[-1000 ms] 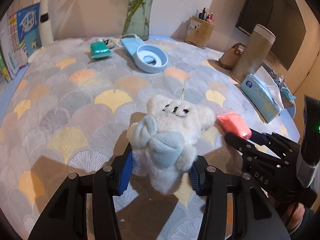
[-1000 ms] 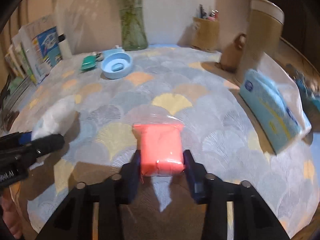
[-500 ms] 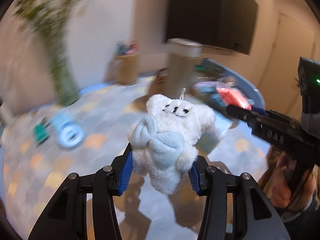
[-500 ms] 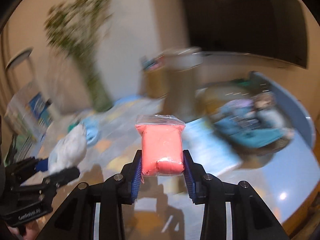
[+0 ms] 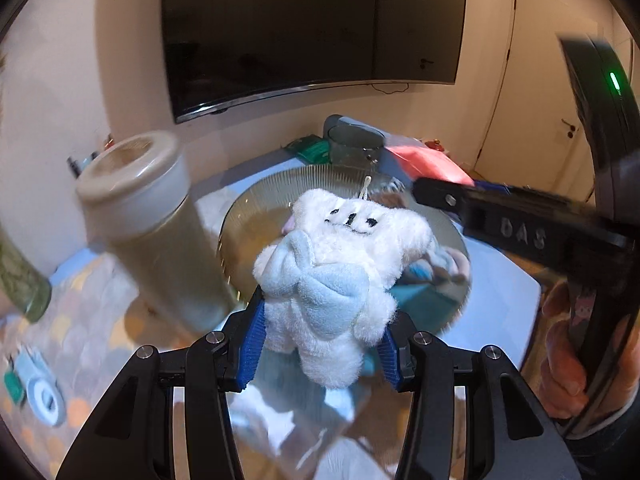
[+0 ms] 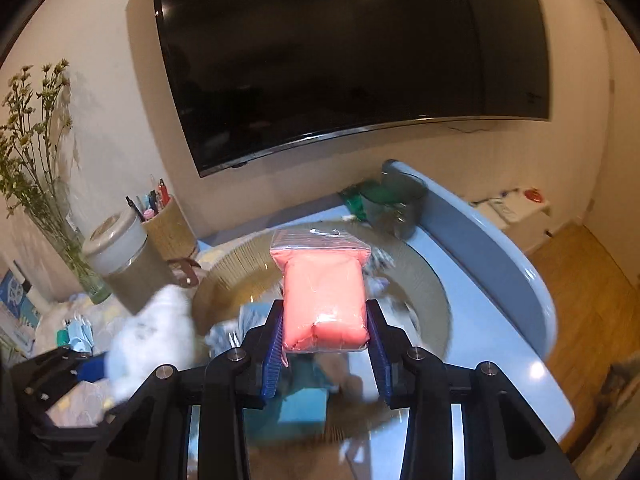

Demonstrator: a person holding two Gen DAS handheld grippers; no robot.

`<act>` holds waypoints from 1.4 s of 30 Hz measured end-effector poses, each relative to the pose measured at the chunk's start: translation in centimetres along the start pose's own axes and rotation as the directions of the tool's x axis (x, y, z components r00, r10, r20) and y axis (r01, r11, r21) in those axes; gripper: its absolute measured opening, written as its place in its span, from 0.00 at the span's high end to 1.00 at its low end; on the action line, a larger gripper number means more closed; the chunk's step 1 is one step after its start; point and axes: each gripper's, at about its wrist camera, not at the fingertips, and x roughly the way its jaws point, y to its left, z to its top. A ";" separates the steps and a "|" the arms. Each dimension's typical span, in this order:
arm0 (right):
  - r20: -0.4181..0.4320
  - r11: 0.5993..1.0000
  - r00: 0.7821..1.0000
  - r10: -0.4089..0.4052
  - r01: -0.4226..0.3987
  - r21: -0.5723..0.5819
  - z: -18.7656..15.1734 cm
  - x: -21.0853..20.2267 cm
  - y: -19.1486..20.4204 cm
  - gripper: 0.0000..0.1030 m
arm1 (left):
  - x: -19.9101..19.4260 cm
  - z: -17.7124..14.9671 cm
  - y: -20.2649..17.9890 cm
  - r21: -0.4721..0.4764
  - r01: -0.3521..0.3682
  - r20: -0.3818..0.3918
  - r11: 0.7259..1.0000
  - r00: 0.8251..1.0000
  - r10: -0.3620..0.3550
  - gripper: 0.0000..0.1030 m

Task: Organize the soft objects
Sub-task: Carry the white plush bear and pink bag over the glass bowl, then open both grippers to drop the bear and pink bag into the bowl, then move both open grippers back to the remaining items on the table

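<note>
My left gripper point(image 5: 320, 344) is shut on a white plush toy point(image 5: 340, 272) with a pale blue bow and holds it in the air over a ribbed glass bowl point(image 5: 256, 196). My right gripper point(image 6: 324, 344) is shut on a pink soft pack in a clear zip bag point(image 6: 324, 300) and holds it above the same bowl point(image 6: 240, 256). The bowl holds several soft items, blurred. The right gripper and the pink pack point(image 5: 432, 160) show at the right of the left wrist view. The plush point(image 6: 152, 336) shows at the left of the right wrist view.
A tall beige canister point(image 5: 152, 224) stands left of the bowl. A pen holder point(image 6: 164, 224) and a vase of flowers point(image 6: 44, 168) stand behind it. A dark green container point(image 6: 392, 200) sits behind the bowl. A large TV point(image 6: 352, 56) hangs on the wall. The table's blue edge point(image 6: 520, 280) curves at the right.
Both grippers lifted their objects off the patterned tablecloth and swung right, from the table's middle to above the glass bowl. Both stay shut on their objects.
</note>
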 end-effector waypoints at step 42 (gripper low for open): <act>-0.274 0.843 0.885 0.377 -0.450 -0.293 -11.4 -1.9 25.0 0.43 | -18.3 -21.1 23.1 -0.362 -0.422 -0.052 0.831 0.900 0.434 0.35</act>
